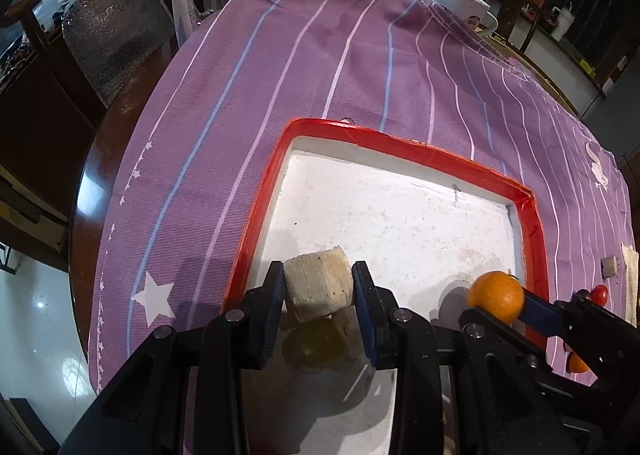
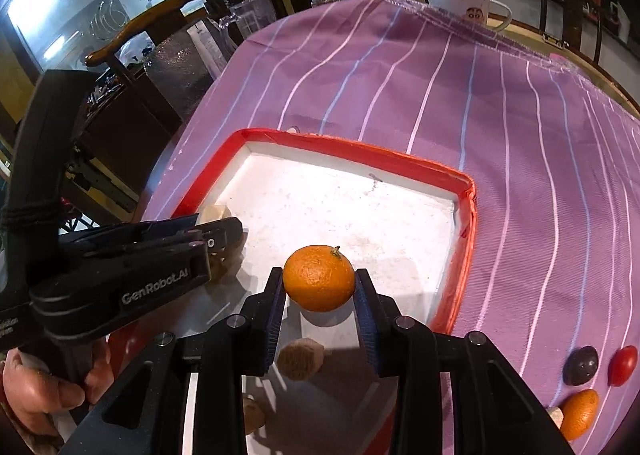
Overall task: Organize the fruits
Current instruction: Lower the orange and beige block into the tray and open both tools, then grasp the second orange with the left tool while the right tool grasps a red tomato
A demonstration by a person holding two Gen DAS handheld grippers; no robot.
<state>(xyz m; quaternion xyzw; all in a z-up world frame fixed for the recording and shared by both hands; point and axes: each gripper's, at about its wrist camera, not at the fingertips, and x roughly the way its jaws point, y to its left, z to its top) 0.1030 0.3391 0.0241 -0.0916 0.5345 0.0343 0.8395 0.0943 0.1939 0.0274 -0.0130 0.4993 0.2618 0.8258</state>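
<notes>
Ahead of both grippers we are seeing a white mug [image 2: 460, 1] at the far edge of the purple striped cloth [image 2: 440, 95], with a wooden chair [image 2: 152, 23] beyond to the left. To the right of the right gripper [image 2: 319, 311], four small things are lying on the cloth: one red tomato [image 2: 622, 365], one dark plum [image 2: 581, 365], one half-hidden orange piece [image 2: 580, 413] and a pale scrap beside it. We are clamping the right gripper on a round, dimpled orange [image 2: 319, 279] with a green stem, held over the red-rimmed white tray [image 2: 400, 159]. We are clamping the left gripper [image 1: 319, 295] on a pale, blocky fruit chunk [image 1: 318, 285], over the tray's near left part, above a yellowish-green fruit [image 1: 314, 347].
</notes>
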